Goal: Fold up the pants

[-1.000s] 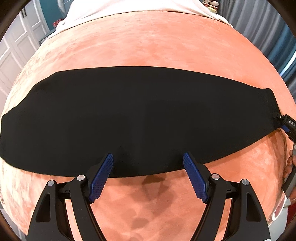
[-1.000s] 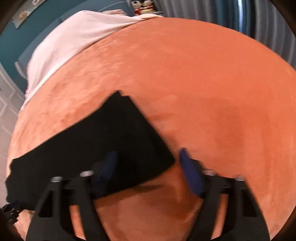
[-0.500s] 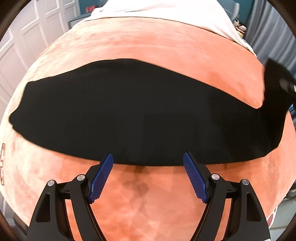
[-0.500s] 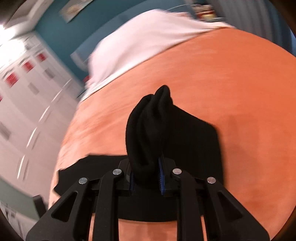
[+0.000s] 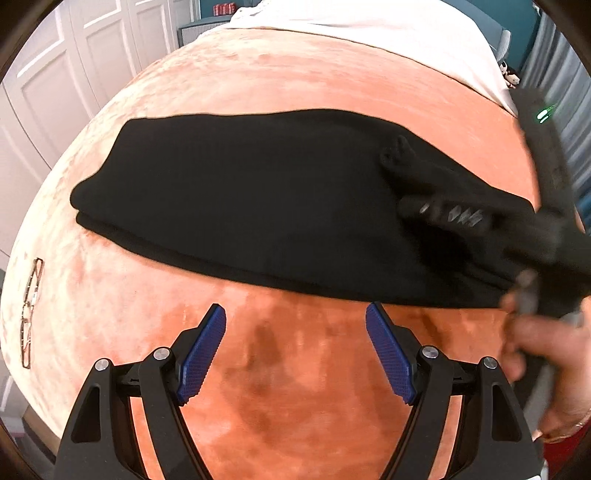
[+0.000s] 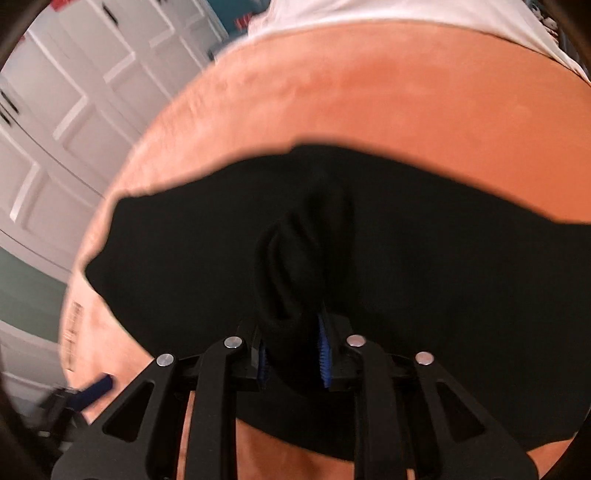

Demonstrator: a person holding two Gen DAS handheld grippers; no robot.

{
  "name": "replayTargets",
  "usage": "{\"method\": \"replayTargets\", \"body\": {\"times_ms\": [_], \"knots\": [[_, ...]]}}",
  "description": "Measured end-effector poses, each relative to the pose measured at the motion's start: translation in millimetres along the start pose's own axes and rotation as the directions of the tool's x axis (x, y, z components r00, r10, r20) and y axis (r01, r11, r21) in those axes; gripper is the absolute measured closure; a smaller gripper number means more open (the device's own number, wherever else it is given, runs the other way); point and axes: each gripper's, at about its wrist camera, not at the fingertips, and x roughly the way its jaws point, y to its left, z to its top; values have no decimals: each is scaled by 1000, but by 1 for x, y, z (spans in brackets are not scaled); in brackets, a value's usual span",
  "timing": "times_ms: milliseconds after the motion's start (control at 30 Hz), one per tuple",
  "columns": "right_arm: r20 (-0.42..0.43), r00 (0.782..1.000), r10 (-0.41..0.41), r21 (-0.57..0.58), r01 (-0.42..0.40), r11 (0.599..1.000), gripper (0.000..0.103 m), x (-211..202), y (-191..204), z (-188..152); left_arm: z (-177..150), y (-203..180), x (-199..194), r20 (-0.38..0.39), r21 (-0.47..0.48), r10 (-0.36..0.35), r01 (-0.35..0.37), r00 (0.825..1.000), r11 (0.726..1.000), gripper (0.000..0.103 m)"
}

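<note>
Since a second ago the right tool [image 6: 293, 360] has carried one end of the black knit pants [image 5: 258, 206] up and over, so the long strip now lies doubled on itself. Its blue pads are clamped tight on a bunched fold of the cloth, held above the lower layer. In the left wrist view that tool shows blurred over the right part of the pants, with the person's bare hand [image 5: 543, 354] just below it. The pants lie on the orange plush bedspread [image 5: 295, 376], long axis running left to right, with a folded stacked edge at the left end. The left tool [image 5: 295, 345] hangs spread wide and holding nothing, just short of the pants' near edge. A pair of thin wire-rimmed glasses [image 5: 31, 310] rests on the bedspread, well left of the pants. Beyond the pants lies a white sheet [image 5: 369, 26]; white panelled cupboard doors [image 5: 74, 55] stand off to the left.
</note>
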Motion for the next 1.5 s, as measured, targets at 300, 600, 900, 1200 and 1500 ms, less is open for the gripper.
{"method": "replayTargets", "body": {"times_ms": [300,600,900,1200,1500], "knots": [[113,991,68,8,-70,998,50,-59,6,-9,1,10,10,0,-59,-35,35,999,998,27],[-6,1000,-25,-111,25,994,50,5,31,-17,10,56,10,-3,-187,-85,83,996,979,27],[126,991,-33,-9,34,999,49,-51,17,-31,37,188,30,63,-631,-48,77,997,772,29],[128,988,-88,103,75,992,34,-80,-23,-62,70,203,48,109,-696,-61,120,992,708,46],[158,984,-81,183,51,982,34,-90,-44,-71,96,128,-21,267,-488,-62,191,962,852,88]]}}
